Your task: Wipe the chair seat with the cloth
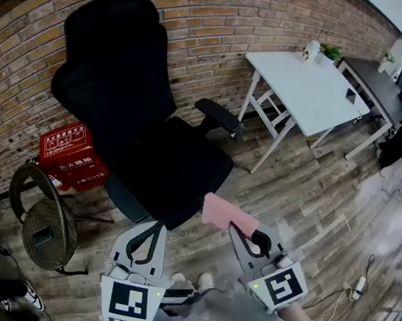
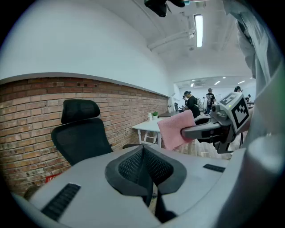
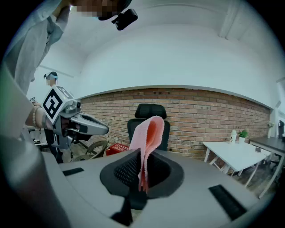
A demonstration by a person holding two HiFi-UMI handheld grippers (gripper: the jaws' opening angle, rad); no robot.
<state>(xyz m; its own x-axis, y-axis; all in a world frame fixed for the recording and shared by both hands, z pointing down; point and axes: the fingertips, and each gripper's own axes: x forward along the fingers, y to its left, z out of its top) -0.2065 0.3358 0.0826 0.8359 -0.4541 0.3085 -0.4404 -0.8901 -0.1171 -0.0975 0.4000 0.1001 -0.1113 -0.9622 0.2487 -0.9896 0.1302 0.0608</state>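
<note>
A black office chair (image 1: 134,106) stands before the brick wall, its seat (image 1: 173,175) just ahead of both grippers. My right gripper (image 1: 242,230) is shut on a pink cloth (image 1: 226,214), which sticks out over the seat's front right edge. In the right gripper view the cloth (image 3: 149,136) rises folded from between the jaws of that gripper (image 3: 142,156). My left gripper (image 1: 151,236) hovers at the seat's front left edge. Its jaws meet with nothing between them (image 2: 143,151). The left gripper view shows the chair (image 2: 82,138) at the left and the cloth (image 2: 174,129) at the right.
A red box (image 1: 71,158) and a wicker chair (image 1: 43,223) stand left of the office chair. A white table (image 1: 302,90) and a dark desk (image 1: 376,83) are at the right. A power strip (image 1: 356,288) and cables lie on the wooden floor. People stand far off.
</note>
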